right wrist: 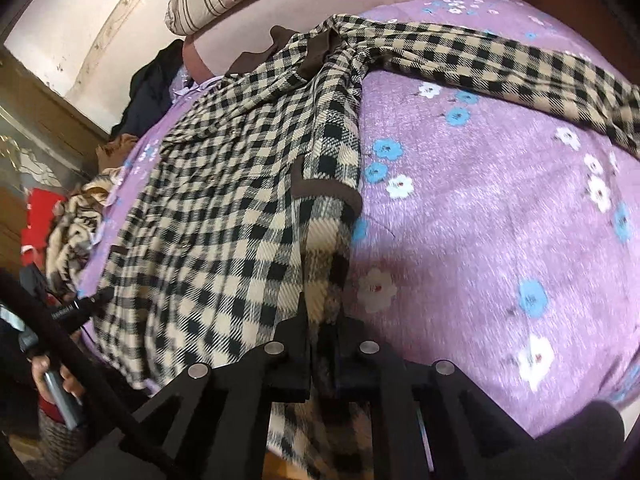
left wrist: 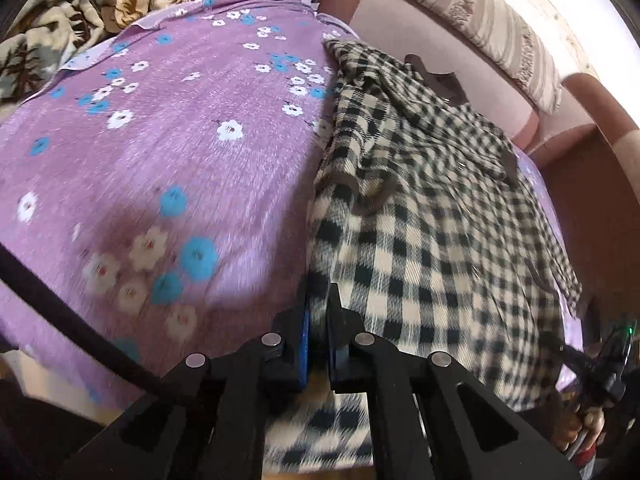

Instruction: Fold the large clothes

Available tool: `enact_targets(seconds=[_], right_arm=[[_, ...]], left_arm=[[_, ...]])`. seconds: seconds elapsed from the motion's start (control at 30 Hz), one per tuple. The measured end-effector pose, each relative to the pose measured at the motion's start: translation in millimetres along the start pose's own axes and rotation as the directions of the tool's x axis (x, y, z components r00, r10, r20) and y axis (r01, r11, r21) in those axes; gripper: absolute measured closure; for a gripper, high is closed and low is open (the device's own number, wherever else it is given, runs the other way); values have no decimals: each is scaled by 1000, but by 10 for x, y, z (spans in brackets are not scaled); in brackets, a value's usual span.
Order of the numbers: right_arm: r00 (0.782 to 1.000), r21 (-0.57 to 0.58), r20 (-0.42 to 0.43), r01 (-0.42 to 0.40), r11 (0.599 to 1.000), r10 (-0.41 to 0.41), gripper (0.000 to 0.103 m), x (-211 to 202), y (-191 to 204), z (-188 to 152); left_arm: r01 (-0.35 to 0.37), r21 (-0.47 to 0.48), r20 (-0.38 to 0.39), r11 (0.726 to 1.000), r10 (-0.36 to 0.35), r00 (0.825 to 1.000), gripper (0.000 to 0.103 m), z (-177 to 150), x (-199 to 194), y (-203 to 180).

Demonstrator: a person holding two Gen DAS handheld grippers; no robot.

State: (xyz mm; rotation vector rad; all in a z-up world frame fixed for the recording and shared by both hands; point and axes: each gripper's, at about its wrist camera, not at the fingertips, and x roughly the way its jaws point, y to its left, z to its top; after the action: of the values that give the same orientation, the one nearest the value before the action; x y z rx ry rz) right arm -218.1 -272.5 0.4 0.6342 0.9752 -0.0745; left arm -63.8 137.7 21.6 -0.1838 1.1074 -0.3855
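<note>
A large black-and-cream checked coat [left wrist: 432, 216] with brown trim lies on a purple flowered bedspread [left wrist: 160, 152]. My left gripper [left wrist: 318, 312] is shut on the coat's near hem at its left edge. In the right wrist view the coat [right wrist: 224, 208] lies partly folded, a brown-trimmed pocket on top, one sleeve [right wrist: 500, 64] stretched out to the right across the bedspread [right wrist: 500, 220]. My right gripper [right wrist: 323, 320] is shut on the coat's near hem at its right edge. Both hold the cloth at the bed's near edge.
A striped bolster pillow [left wrist: 492, 28] rests on the pink headboard [left wrist: 400, 12]. A patterned blanket [left wrist: 44, 28] and dark clothes are heaped at the bed's far side. A wooden cabinet [right wrist: 36, 120] stands at the left in the right wrist view.
</note>
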Motion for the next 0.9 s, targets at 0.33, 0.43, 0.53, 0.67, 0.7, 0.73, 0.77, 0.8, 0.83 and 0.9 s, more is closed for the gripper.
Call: enact_targets(seconds=[0.33, 0.43, 0.53, 0.67, 0.7, 0.73, 0.77, 0.8, 0.83, 0.9], right_arm=[[1000, 14, -8, 16, 1000, -16, 95, -251, -185, -220], [992, 87, 77, 93, 992, -100, 95, -460, -489, -124], [964, 190, 147, 190, 963, -219, 95, -610, -887, 30], [935, 362, 208, 198, 911, -286, 94, -768, -1451, 241], [927, 393, 216, 204, 897, -306, 93, -801, -1552, 293], [918, 421, 226, 210, 883, -326, 84, -834, -1636, 341], [909, 447, 236, 212, 869, -343, 68, -873, -1731, 389], [897, 478, 252, 211, 853, -363, 60, -921, -1832, 444], [887, 496, 262, 214, 842, -379, 54, -946, -1889, 469], [869, 539, 273, 218, 814, -413, 54, -988, -2031, 545]], left_arm=[[-41, 45, 35, 998, 39, 999, 98, -281, -237, 125], [-83, 76, 86, 994, 77, 993, 98, -288, -357, 62], [-94, 91, 122, 991, 83, 989, 97, -255, -457, -13], [-99, 124, 142, 987, 81, 986, 85, -178, -490, -190], [-104, 138, 147, 985, 84, 986, 80, -151, -479, -233], [-111, 151, 152, 982, 88, 984, 77, -127, -461, -290], [-115, 164, 157, 980, 89, 984, 75, -96, -436, -351], [-114, 180, 162, 977, 85, 983, 74, -47, -388, -429], [-111, 191, 164, 975, 80, 983, 73, -12, -352, -483], [-103, 205, 165, 973, 70, 984, 72, 53, -277, -575]])
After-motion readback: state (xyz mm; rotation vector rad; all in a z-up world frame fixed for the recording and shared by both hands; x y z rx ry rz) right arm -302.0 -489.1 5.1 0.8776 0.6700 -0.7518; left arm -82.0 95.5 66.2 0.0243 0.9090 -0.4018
